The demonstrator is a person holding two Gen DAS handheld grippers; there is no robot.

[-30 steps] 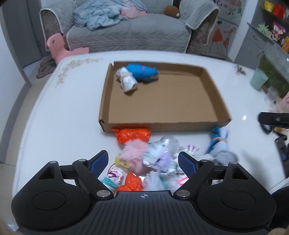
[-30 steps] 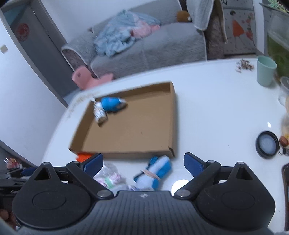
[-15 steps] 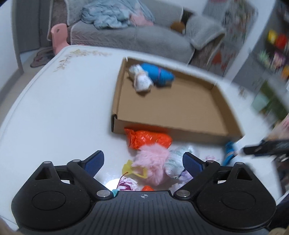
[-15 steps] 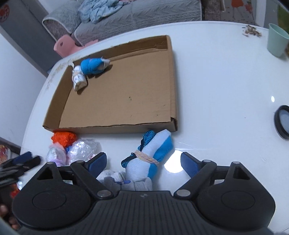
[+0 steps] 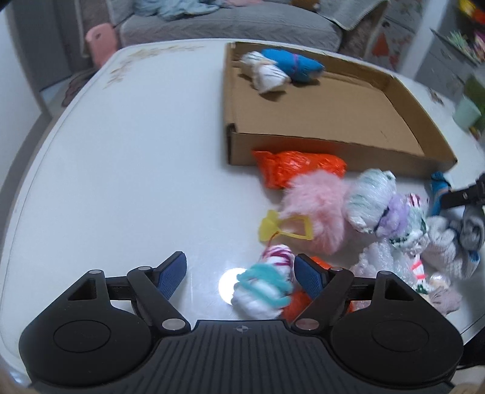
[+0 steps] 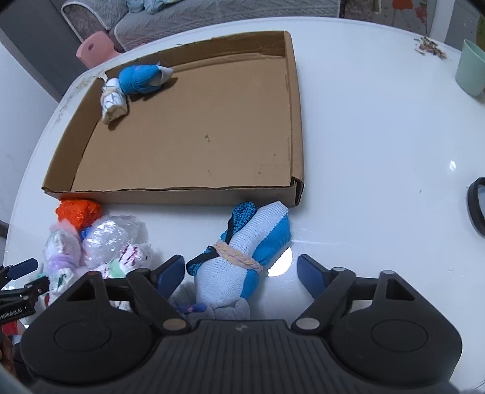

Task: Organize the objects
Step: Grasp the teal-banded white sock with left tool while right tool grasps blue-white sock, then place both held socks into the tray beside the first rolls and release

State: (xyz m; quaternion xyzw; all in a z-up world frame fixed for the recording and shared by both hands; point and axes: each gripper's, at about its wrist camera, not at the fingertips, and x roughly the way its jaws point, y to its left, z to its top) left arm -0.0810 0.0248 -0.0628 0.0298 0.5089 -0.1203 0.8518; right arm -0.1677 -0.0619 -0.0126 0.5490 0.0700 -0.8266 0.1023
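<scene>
A shallow cardboard tray (image 5: 303, 148) (image 6: 182, 194) lies on the white table, holding a blue sock roll (image 5: 294, 65) (image 6: 139, 78) and a white one (image 5: 266, 77) (image 6: 113, 101) in its far left corner. In front of it is a pile of several bundles: an orange bag (image 5: 291, 166), a pink fluffy roll (image 5: 315, 209), pale wrapped rolls. My left gripper (image 5: 240, 272) hangs low over the pile with its jaws closing; a white, teal and pink-striped roll (image 5: 263, 288) sits between them, nearer the right pad. My right gripper (image 6: 241, 269) is closing around a blue-and-white roll (image 6: 242, 257) tied with a band, pads apart from it.
A mint cup (image 6: 471, 69) and a black round lid (image 6: 477, 206) stand at the table's right side. Crumbs lie at the far right corner. A grey sofa (image 5: 230, 21) and a pink stool (image 5: 101, 39) are beyond the table. The table's left half is bare.
Both grippers have sunk toward the table and their jaws have narrowed. The striped roll now lies between the left fingers, the blue-and-white roll between the right fingers.
</scene>
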